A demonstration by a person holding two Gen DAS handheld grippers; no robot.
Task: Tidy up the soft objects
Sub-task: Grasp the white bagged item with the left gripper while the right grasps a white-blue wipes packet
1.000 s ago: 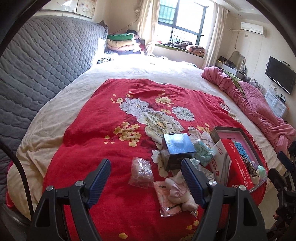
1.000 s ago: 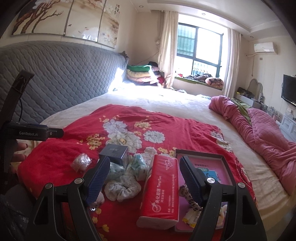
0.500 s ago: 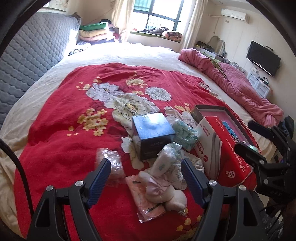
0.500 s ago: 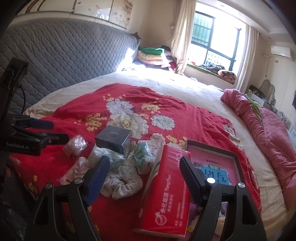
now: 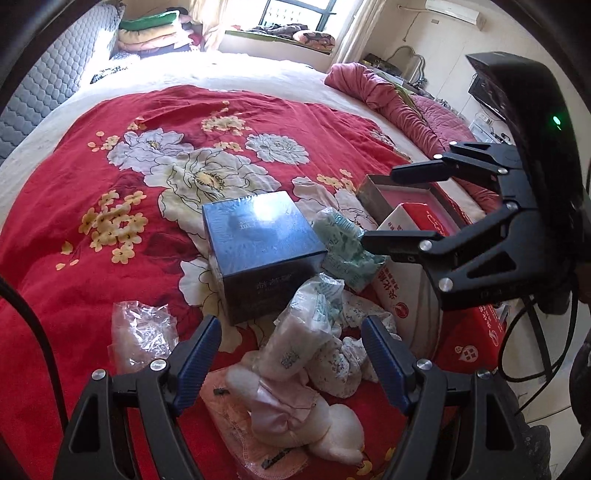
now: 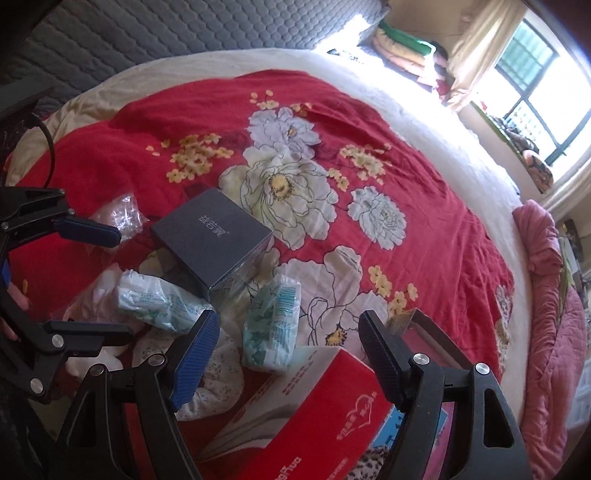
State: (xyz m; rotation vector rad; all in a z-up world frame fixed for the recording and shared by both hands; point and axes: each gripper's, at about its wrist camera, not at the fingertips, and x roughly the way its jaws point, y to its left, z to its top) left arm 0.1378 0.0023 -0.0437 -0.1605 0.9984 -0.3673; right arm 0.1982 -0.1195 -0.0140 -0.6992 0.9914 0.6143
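Note:
A pile of soft things lies at the near edge of the red floral blanket (image 5: 110, 155). It holds plastic-wrapped tissue packs (image 5: 306, 325), a green-patterned pack (image 6: 273, 325), a white plush toy with a pink bow (image 5: 295, 417), a patterned white cloth (image 6: 218, 384) and a crumpled clear bag (image 5: 142, 332). A dark blue box (image 5: 258, 251) stands among them. My left gripper (image 5: 290, 323) hangs open over the wrapped pack and the plush. My right gripper (image 6: 288, 319) is open above the red tissue box (image 6: 314, 417) and the green pack. Neither touches anything.
An open pink-lined gift box (image 5: 406, 195) sits behind the red tissue box, with a leopard-print item (image 6: 369, 465) in it. A bunched pink quilt (image 5: 406, 107) lies at the right side of the bed. The grey padded headboard (image 6: 184, 26) and folded blankets (image 5: 147, 33) are at the far end.
Both grippers have tipped downward and come closer to the pile. The right gripper has swung in from the right, rolled, and now shows large in the left wrist view. Both stay open.

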